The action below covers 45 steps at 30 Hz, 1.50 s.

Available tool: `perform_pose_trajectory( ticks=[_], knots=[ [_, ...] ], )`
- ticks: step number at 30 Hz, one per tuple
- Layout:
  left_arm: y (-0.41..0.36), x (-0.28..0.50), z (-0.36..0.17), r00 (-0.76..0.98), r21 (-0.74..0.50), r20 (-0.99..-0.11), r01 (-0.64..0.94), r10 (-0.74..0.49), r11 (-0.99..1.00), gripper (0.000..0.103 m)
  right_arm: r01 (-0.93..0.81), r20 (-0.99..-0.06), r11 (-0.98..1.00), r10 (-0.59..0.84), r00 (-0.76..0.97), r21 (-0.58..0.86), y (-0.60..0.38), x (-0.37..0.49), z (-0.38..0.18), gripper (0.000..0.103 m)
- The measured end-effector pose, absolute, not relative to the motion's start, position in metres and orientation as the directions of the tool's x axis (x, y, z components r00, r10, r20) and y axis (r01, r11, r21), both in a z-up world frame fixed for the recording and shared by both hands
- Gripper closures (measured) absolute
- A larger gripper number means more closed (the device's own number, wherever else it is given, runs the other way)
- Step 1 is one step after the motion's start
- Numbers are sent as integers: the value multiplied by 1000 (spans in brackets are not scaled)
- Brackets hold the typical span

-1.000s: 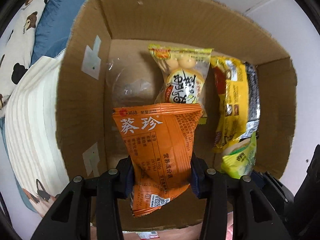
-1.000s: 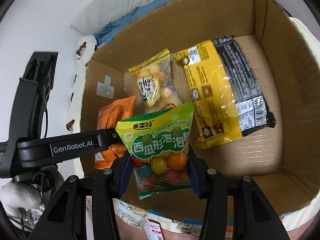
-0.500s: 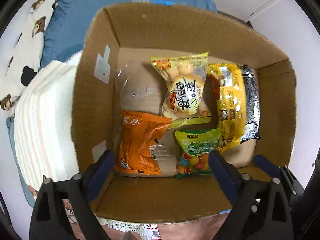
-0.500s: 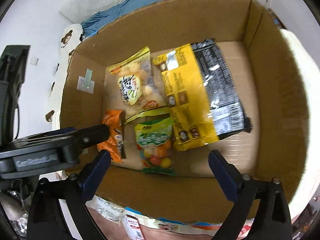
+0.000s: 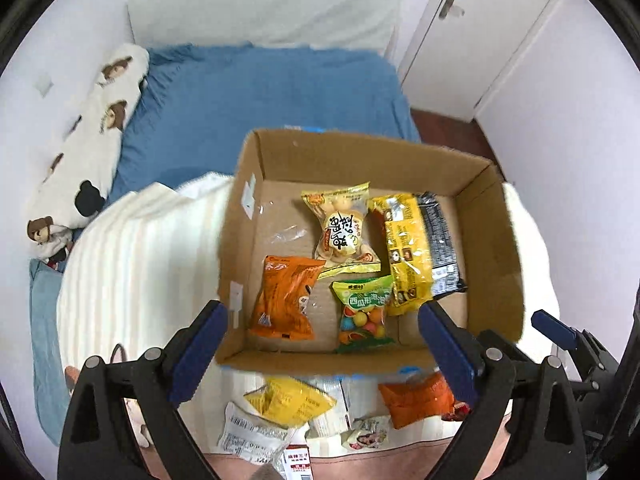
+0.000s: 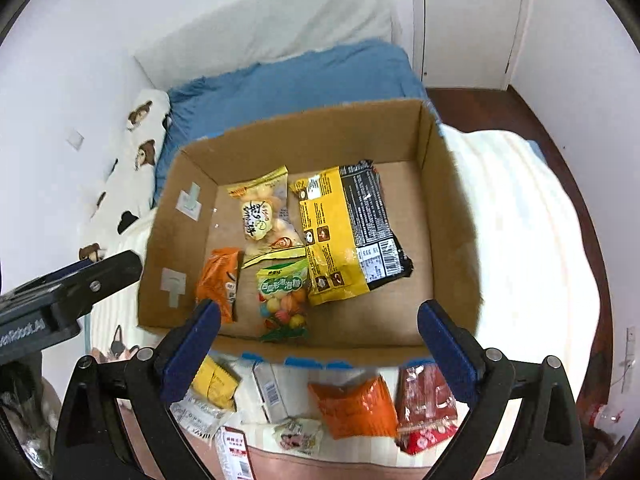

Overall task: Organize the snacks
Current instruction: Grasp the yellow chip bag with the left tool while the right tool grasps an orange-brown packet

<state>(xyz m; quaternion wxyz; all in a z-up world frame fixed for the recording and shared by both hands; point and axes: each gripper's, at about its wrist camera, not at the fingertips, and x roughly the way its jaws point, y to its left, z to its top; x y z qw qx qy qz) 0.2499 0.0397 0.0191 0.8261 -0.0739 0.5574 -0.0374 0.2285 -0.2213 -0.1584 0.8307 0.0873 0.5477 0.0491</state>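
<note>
Your left tool (image 5: 322,346): jaws spread wide, nothing between them, held above the near edge of the box.
Your right tool (image 6: 318,344): jaws just as wide, gripping nothing, beside the left one.
Loose snacks: an orange pack (image 6: 354,406), a red pack (image 6: 428,412), a yellow pack (image 6: 216,386) and small white packets lie on the striped blanket (image 5: 144,264) just before the box.
Cardboard box (image 5: 360,148): open-topped, resting on the blanket.
Near row in the box: an orange packet (image 5: 286,298) at the left and a green candy bag (image 5: 364,308) to its right, flat on the floor.
Far row: a yellow puff bag (image 5: 342,226) and a long yellow-and-black pack (image 5: 416,248), the pack's corner over the green bag's edge.
Open room: bare box floor shows at the far left corner and along the right wall.
Bed (image 5: 256,96): blue sheet beyond the box, a bear-print pillow (image 5: 90,140) along the left wall.
Room: white walls, a white door (image 6: 472,20), dark wood floor at right.
</note>
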Motion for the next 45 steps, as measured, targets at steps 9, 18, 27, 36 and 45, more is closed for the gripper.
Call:
perform_pose_trajectory(
  ticks=[9,18,27,36,45],
  knots=[
    [56,156,32,499,-160,-861,-89,-96,983,5,52,-855,943,273,440,328,-232,158,-142,2],
    [61,130,-69,349,0,-936,-113,40,994,6,243,-893,878,335,299,411,-244,125,-258,16],
    [65,140,-125,267,70,-960,-56,83,996,6,568,-883,677,384,270,468,-263,125,-340,19],
    [40,163,-152,223,48,-975,120,21,992,6,550,-905,720,313,287,423,-255,152,-353,38],
    [36,179,-173,132,-127,-981,113,-141,985,46,344,-898,830,393,198,439,-259,134,-345,47]
  ],
)
